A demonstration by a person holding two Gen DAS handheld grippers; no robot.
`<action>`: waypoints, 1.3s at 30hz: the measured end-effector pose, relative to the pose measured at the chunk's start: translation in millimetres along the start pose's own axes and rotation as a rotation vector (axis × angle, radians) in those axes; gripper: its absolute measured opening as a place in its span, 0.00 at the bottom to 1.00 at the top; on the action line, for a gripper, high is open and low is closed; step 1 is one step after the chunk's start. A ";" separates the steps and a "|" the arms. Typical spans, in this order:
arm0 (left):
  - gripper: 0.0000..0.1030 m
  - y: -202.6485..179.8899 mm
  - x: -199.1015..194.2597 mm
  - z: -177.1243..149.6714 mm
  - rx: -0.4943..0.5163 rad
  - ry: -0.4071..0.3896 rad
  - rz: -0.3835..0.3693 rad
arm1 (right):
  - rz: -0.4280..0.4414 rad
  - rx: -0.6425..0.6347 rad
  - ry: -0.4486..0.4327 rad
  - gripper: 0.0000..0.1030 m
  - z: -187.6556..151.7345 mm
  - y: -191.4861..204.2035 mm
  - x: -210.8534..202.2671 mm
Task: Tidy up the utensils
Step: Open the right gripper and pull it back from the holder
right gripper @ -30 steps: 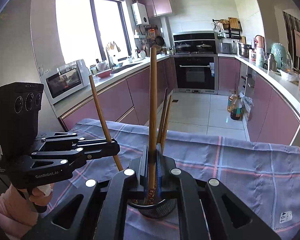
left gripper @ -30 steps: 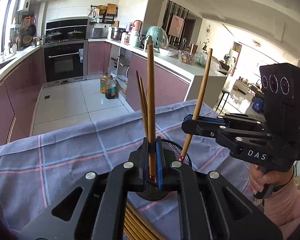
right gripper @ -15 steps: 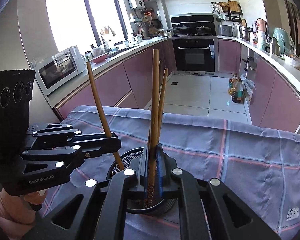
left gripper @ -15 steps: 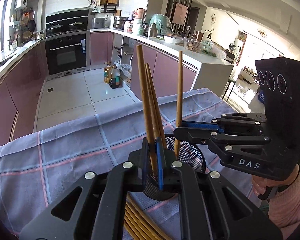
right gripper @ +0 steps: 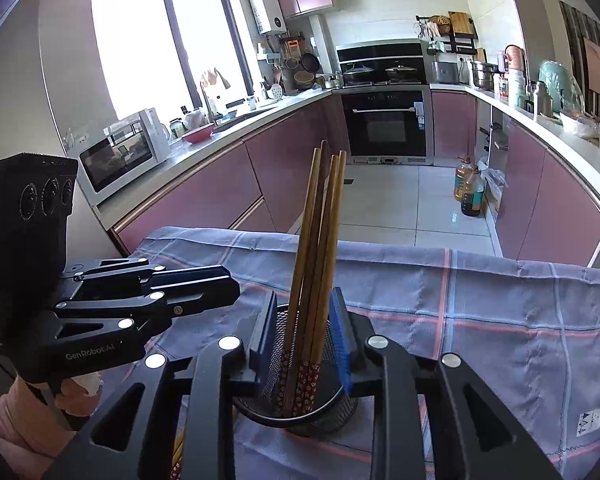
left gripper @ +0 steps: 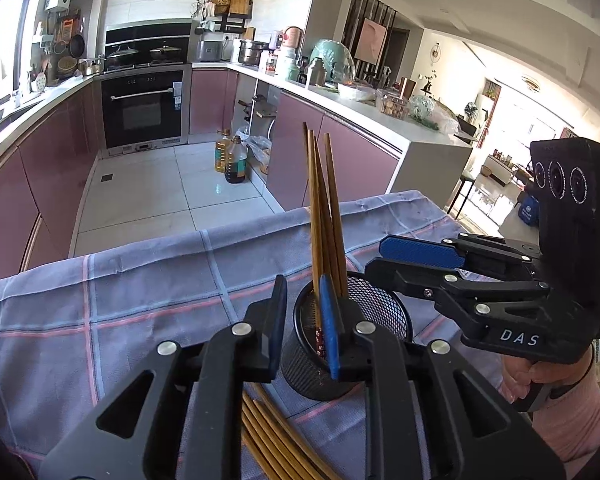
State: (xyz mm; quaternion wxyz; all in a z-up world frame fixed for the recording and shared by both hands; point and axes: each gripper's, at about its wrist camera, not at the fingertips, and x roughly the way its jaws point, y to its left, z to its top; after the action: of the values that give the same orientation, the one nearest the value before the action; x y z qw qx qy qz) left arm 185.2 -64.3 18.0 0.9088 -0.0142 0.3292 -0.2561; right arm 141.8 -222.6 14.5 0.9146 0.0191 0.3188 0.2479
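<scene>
- The holder [left gripper: 350, 344], a black mesh cup, stands on the checked cloth [left gripper: 140, 300] that covers the table; the right wrist view shows it too [right gripper: 300, 408].
- Four chopsticks [left gripper: 324, 216] stand bunched in the holder, leaning slightly, patterned ends down; in the right wrist view they rise between that gripper's pads [right gripper: 320, 248].
- The left gripper [left gripper: 304, 320] has just been opening. Its jaws stand narrowly apart over the near rim of the holder. One chopstick passes just beside the right pad; the left pad is clear of it, so nothing is clamped.
- The right gripper [right gripper: 304, 344] has also just been opening. Its jaws stand a little apart on either side of the chopsticks, with gaps between pads and sticks; it grips nothing. From the left wrist view it hangs [left gripper: 384, 260] just beside the holder's far right rim.
- More chopsticks lie flat on the cloth, under the left gripper, just in front of the holder [left gripper: 276, 440].
- A hand in a pink sleeve [left gripper: 572, 416] holds the right gripper's handle.
</scene>
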 end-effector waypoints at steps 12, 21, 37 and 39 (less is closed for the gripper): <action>0.65 6.1 -63.0 -61.1 0.016 -0.111 0.111 | 0.121 -0.100 0.016 0.49 -48.8 40.5 -26.9; 0.74 12.5 -55.1 -124.5 0.027 0.008 0.185 | 0.138 -0.069 0.175 0.49 -97.3 52.7 8.5; 0.62 13.5 -30.6 -166.7 -0.008 0.155 0.162 | 0.121 -0.093 0.274 0.41 -124.6 65.1 21.2; 0.60 13.2 -28.0 -168.1 -0.010 0.165 0.161 | 0.111 -0.096 0.279 0.39 -124.9 66.0 24.3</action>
State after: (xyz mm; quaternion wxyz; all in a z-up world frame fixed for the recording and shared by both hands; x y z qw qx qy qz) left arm 71.2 -15.5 -99.7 0.8961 0.0290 0.4042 -0.1812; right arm 55.0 -168.8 -86.1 0.8461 -0.0417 0.4291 0.3134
